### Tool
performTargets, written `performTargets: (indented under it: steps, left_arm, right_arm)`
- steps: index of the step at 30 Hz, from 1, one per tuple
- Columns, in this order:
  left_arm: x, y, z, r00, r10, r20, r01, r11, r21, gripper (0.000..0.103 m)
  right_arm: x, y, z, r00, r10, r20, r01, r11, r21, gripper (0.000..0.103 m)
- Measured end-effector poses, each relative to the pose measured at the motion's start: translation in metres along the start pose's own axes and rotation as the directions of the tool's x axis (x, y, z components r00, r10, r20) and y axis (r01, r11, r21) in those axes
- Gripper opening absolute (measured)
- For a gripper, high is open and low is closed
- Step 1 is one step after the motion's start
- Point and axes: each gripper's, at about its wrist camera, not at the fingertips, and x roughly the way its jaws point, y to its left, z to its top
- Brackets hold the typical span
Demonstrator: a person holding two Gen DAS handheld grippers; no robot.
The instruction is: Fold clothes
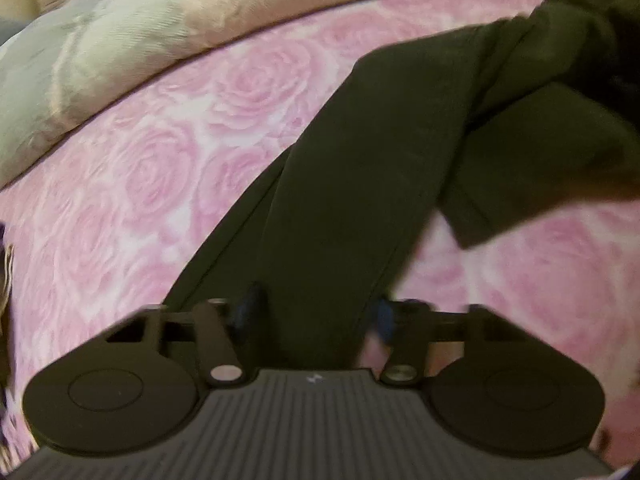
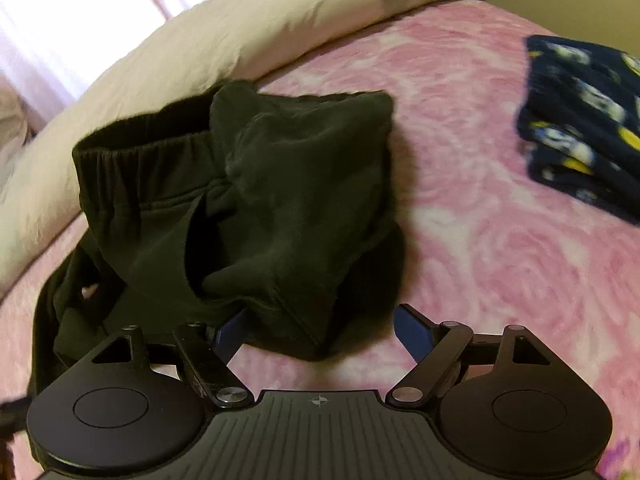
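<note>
Dark green trousers lie on the pink rose bedspread (image 1: 132, 184). In the left wrist view one trouser leg (image 1: 360, 168) runs from between my fingers up to the bunched top at the upper right. My left gripper (image 1: 316, 314) is closed onto that leg, a pad against each edge of the cloth. In the right wrist view the trousers' waist end (image 2: 280, 184) sits crumpled, its elastic waistband (image 2: 132, 152) facing left. My right gripper (image 2: 322, 332) is open just in front of the heap. A hem corner dips between its fingers and neither pad presses on it.
A cream duvet (image 2: 200, 44) lies rolled along the far side of the bed (image 2: 500, 240); it also shows in the left wrist view as the duvet (image 1: 160, 20). A folded navy patterned garment (image 2: 584, 128) lies at the right. Bare bedspread spreads between it and the trousers.
</note>
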Motion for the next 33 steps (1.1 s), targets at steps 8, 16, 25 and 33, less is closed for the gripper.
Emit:
performTargets:
  steps: [8, 16, 25, 33]
  left_arm:
    - [-0.022, 0.091, 0.157, 0.963, 0.058, 0.261, -0.019, 0.988, -0.15, 0.016]
    - [-0.024, 0.056, 0.083, 0.915, -0.403, -0.032, 0.348, 0.826, -0.443, 0.052]
    - [0.013, -0.015, -0.022, 0.755, -0.619, 0.216, 0.376, 0.139, -0.916, 0.059]
    - [0.007, -0.007, -0.012, 0.805, -0.526, 0.273, 0.417, 0.174, -0.892, 0.007]
  right_arm:
    - [0.01, 0.006, 0.035, 0.999, -0.001, 0.048, 0.0, 1.0, 0.016, 0.082]
    - [0.002, -0.019, 0.079, 0.988, 0.107, 0.115, -0.129, 0.97, 0.208, 0.082]
    - [-0.008, -0.039, 0.031, 0.991, 0.111, 0.079, -0.129, 0.951, 0.282, 0.082]
    - [-0.018, -0.048, 0.02, 0.987, 0.122, 0.101, -0.148, 0.938, 0.315, 0.082]
